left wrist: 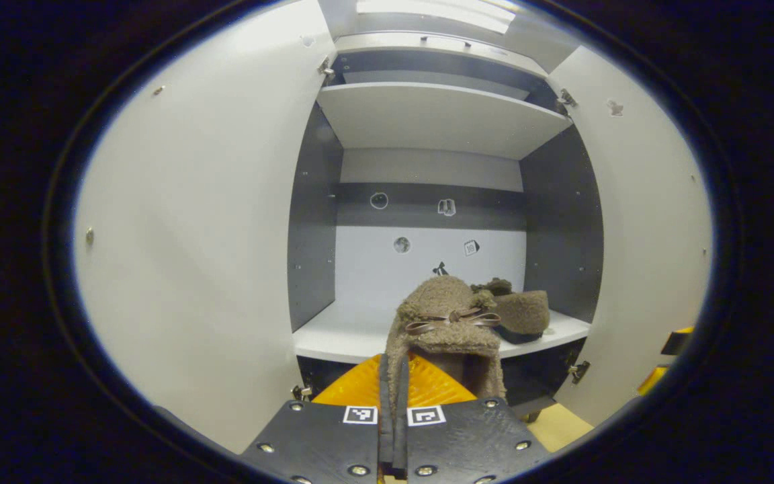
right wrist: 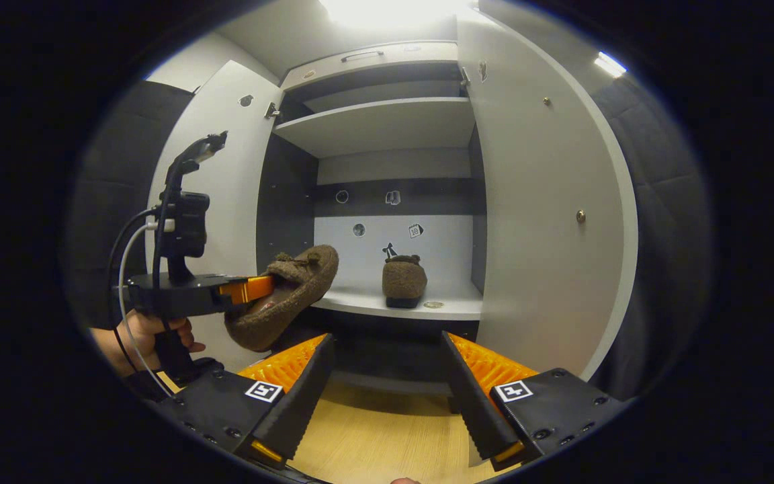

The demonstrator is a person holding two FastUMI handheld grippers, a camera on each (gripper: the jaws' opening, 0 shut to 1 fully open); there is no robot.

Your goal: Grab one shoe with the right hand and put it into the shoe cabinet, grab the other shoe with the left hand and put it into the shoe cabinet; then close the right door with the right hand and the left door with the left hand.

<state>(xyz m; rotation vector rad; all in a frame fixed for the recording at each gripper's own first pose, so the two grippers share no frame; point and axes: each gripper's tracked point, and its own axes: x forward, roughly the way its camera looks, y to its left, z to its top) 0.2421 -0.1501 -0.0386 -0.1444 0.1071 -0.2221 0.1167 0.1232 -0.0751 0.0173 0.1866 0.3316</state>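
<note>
Left gripper [left wrist: 394,376] clenched on shoe [left wrist: 451,323], before shelf's [left wrist: 347,339] front edge; right gripper [right wrist: 387,396] released; second shoe [right wrist: 404,279] near shelf's right edge.

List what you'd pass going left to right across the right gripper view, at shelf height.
Hand → left hand-held gripper → held shoe → shoe on shelf → right door

The left gripper [left wrist: 394,396] has its two dark fingers pressed close together, pinching the edge of a fuzzy brown slipper [left wrist: 447,323]. In the right gripper view, a hand [right wrist: 152,339] grips that gripper's handle from below, holding it level. The right gripper [right wrist: 387,396] has its fingers spread wide apart, holding nothing.
</note>
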